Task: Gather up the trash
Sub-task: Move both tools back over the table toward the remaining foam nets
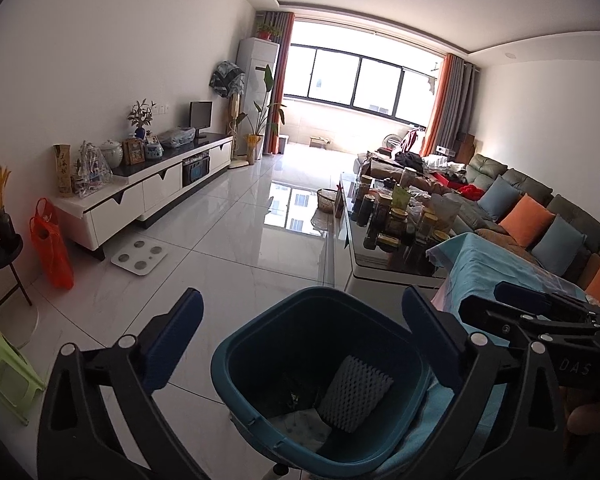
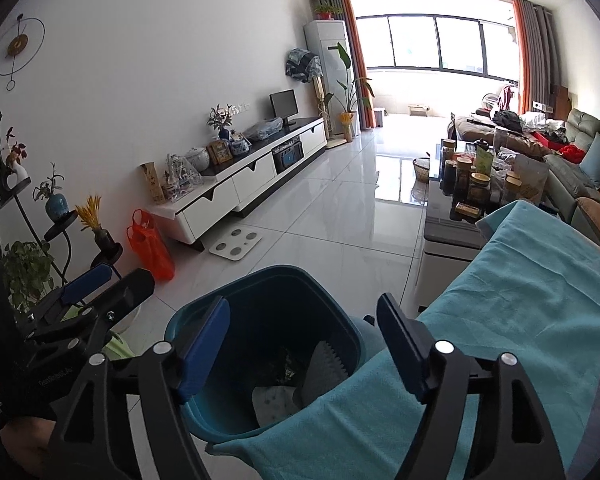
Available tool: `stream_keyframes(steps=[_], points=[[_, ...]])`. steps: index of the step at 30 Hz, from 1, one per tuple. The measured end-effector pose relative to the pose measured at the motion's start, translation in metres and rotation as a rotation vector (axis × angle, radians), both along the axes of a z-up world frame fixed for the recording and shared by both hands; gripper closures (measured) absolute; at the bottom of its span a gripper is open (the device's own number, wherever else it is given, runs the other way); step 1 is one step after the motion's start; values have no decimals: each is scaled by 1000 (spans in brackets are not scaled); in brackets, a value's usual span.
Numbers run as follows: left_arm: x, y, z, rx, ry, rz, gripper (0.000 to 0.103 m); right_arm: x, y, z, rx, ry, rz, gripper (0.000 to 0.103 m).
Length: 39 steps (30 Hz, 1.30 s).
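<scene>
Both my grippers, left (image 1: 300, 344) & right (image 2: 302, 350), spread wide, holding nothing, over bin (image 1: 260, 328). Foam net (image 1: 354, 394) + scraps already inside; w/ no more trash in view, prob near done.

Bin (image 1: 320, 364) mouth open above; teal cloth (image 2: 500, 320) crowds its right rim; foam net (image 1: 354, 394) inside
</scene>
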State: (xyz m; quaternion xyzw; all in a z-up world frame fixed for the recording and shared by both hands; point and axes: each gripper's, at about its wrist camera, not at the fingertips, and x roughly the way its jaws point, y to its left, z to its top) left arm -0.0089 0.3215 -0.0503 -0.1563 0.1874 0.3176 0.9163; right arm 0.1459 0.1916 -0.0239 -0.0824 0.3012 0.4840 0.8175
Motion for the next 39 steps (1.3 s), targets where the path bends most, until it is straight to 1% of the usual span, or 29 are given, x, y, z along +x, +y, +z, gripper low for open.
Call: stream_keyframes(steps=[2, 4, 6, 8, 12, 21, 24, 31, 36, 39], points=[[-3, -5, 6, 8, -6, -1, 5, 1, -8, 3, 12, -4, -7, 22], [-5, -10, 13, 12, -9, 2, 5, 2, -15, 6, 21, -11, -18, 16], [-6, -15, 20, 8, -18, -2, 5, 3, -25, 9, 32, -17, -32, 14], [-7, -23, 26, 10, -27, -11, 5, 4, -36, 13, 44, -26, -52, 11], [-4, -38, 36, -3, -47, -61, 5, 2, -62, 20, 73, -48, -97, 7], [15, -88, 50, -6, -60, -184, 5, -3, -137, 31, 108, -98, -217, 7], [24, -107, 54, 6, -57, -228, 5, -2, -163, 33, 119, -102, -259, 7], [43, -154, 56, -6, -69, -330, 5, -8, -210, 38, 121, -144, -348, 7], [57, -196, 62, 24, -73, -410, 5, -17, -244, 40, 123, -180, -418, 7], [64, -213, 62, 21, -69, -444, 5, -20, -262, 38, 118, -187, -461, 7]])
